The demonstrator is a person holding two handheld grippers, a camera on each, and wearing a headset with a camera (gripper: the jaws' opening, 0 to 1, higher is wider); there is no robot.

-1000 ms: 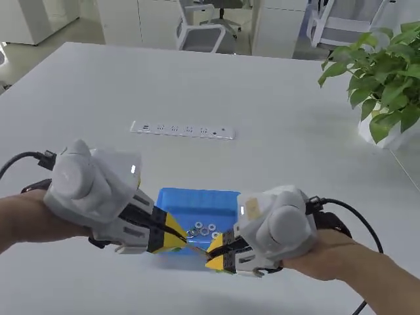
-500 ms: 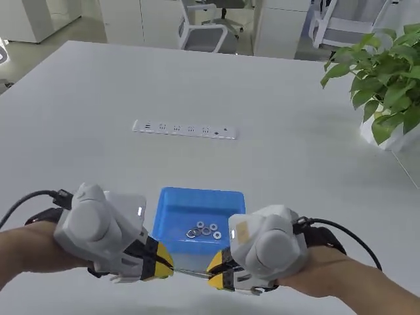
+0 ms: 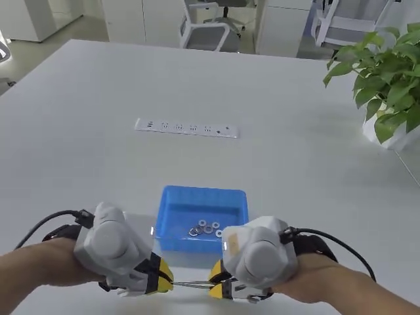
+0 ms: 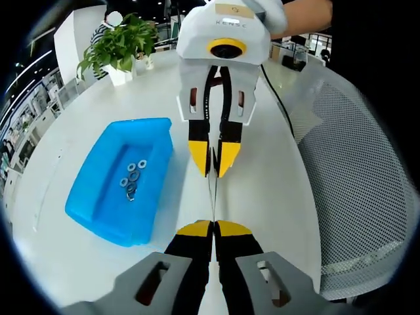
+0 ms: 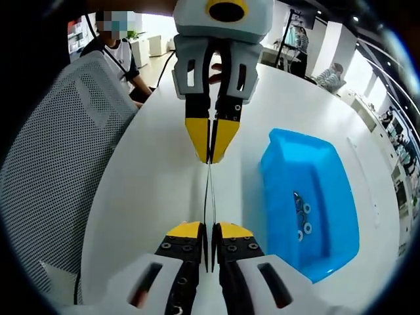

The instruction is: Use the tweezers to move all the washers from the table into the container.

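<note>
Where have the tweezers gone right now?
In the head view, the tweezers stretch between the left gripper and the right gripper, each shut on one end, just on the person's side of the blue container.

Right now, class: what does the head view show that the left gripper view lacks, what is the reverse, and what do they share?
Head view: the hand holding the left gripper, and white chairs past the far edge of the table. Left gripper view: a mesh chair back beside the table. Shared: tweezers gripped by the left gripper and right gripper, the blue container holding washers, the potted plant.
</note>
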